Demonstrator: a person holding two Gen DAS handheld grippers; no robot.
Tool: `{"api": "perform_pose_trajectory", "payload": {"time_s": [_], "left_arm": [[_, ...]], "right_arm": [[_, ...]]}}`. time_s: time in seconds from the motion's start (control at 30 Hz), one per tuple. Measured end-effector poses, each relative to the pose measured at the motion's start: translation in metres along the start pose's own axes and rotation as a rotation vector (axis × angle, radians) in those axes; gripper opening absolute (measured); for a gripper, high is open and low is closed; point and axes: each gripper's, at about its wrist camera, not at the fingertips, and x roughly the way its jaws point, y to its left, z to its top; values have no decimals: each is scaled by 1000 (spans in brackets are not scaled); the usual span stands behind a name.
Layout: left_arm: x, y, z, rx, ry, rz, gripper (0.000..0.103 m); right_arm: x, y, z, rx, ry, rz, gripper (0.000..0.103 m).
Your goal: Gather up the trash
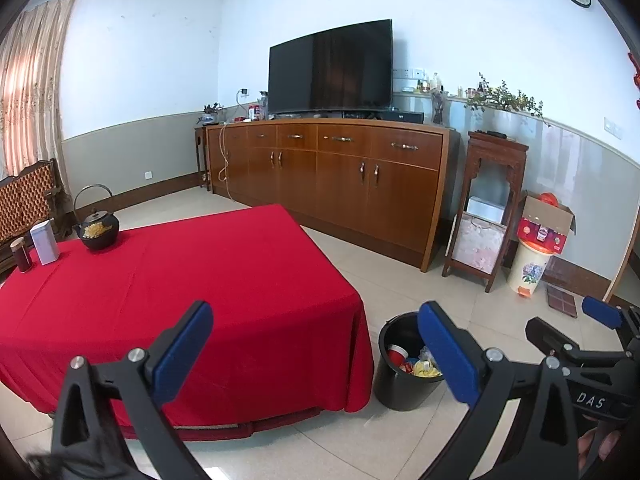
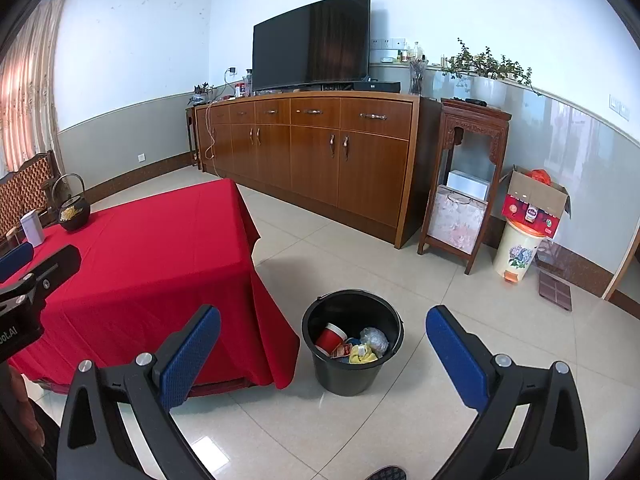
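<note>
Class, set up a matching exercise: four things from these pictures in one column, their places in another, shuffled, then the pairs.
1. teapot
2. red cup
3. television
4. cardboard box

A. on the wooden cabinet
B. on the flowered bin
C. on the red tablecloth
D. inside the black bucket

Pairs: 1-C, 2-D, 3-A, 4-B

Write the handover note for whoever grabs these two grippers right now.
Left gripper: open, empty, above the table's near edge.
Right gripper: open, empty, hanging above the floor, facing the bucket.
Black bucket: on the floor by the table's corner, holding a red cup, a crumpled plastic bag and yellow scraps.
Red tablecloth: only a teapot, a tin and a jar at the far end.
Done: visible trash is binned.
Left: no loose trash in view; check elsewhere.
</note>
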Motion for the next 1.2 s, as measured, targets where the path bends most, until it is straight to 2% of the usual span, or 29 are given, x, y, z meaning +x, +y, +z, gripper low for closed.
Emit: {"api": "perform_pose_trajectory", "payload": {"time_s": [1.2], "left_arm": [[-2, -12, -5, 18, 7, -13, 103]], "right_arm": [[4, -7, -10, 4, 1, -1, 103]]}}
